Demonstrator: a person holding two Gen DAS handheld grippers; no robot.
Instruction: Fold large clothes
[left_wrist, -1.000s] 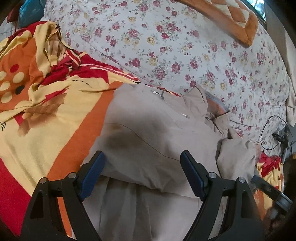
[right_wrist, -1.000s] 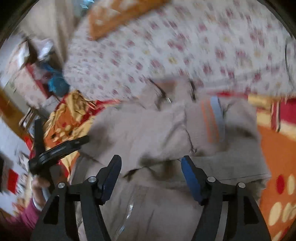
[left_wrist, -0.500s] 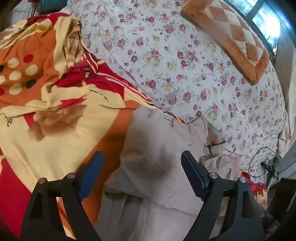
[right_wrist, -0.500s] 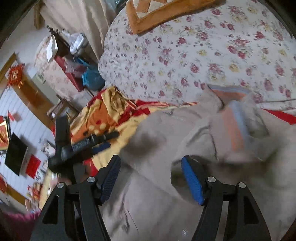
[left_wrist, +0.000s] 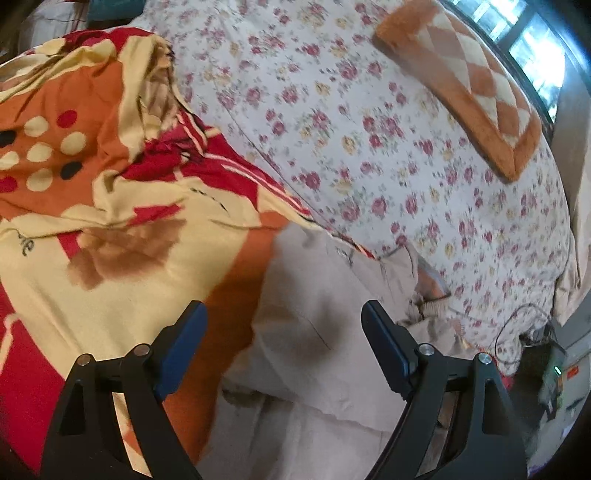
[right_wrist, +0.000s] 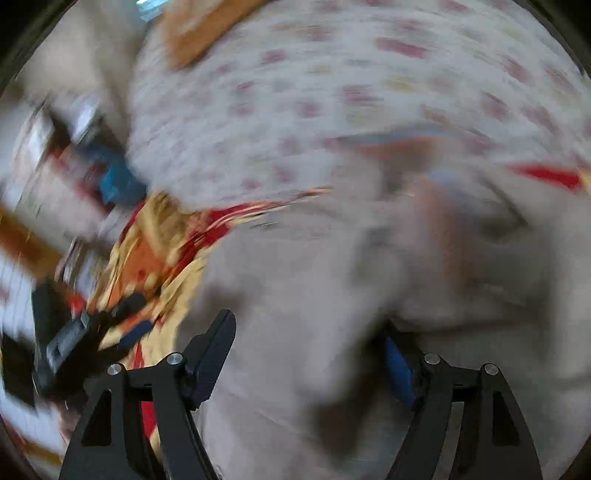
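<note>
A beige jacket (left_wrist: 314, 314) lies partly folded on an orange, red and yellow bedspread (left_wrist: 110, 221); its collar with orange lining points toward the flowered quilt. My left gripper (left_wrist: 284, 332) is open and empty, above the jacket's left edge. My right gripper (right_wrist: 310, 350) is open and empty, low over the jacket (right_wrist: 314, 280); this view is blurred by motion. The left gripper also shows at the left of the right wrist view (right_wrist: 96, 332).
A white quilt with red flowers (left_wrist: 369, 129) bulges behind the jacket, with an orange checked cushion (left_wrist: 469, 85) on top. A black cable (left_wrist: 517, 332) and small devices lie off the bed at right. Room clutter shows at the left in the right wrist view.
Both grippers have let go of the jacket fold and pulled back. The left one has shifted left and up; the right one is swinging fast, so its view is smeared.
</note>
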